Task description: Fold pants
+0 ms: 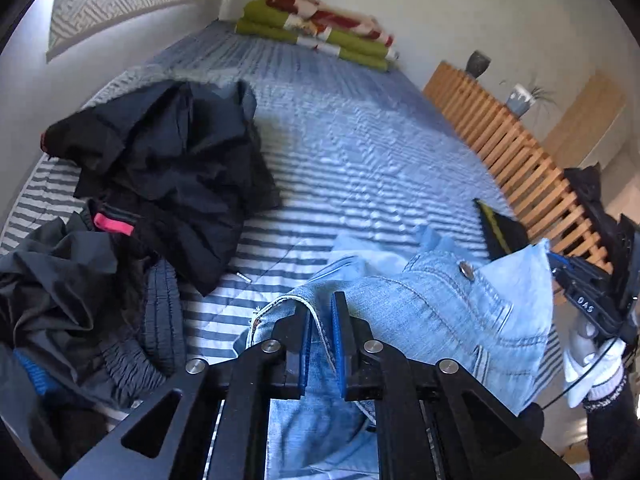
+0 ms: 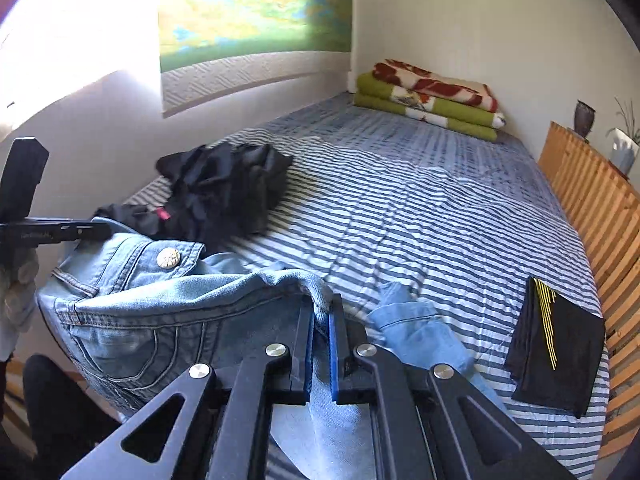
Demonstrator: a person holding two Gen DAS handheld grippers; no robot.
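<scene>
Light blue jeans (image 1: pixel 432 308) hang lifted above the striped bed, waistband stretched between my two grippers, metal button facing up. My left gripper (image 1: pixel 320 320) is shut on one end of the waistband, the denim hem pinched between its blue pads. In the right wrist view my right gripper (image 2: pixel 322 320) is shut on the other end of the jeans (image 2: pixel 140 312). Each gripper shows in the other's view: the right gripper (image 1: pixel 560 268) at the far right, the left gripper (image 2: pixel 96 230) at the far left. A trouser leg trails onto the sheet.
A heap of dark clothes (image 1: pixel 172 168) lies on the bed's left side. A folded black garment with yellow stripes (image 2: pixel 556 344) sits near the wooden slatted rail (image 2: pixel 592 184). Folded green and red blankets (image 2: pixel 432 100) are stacked at the far end. The striped sheet (image 2: pixel 400 220) spreads between them.
</scene>
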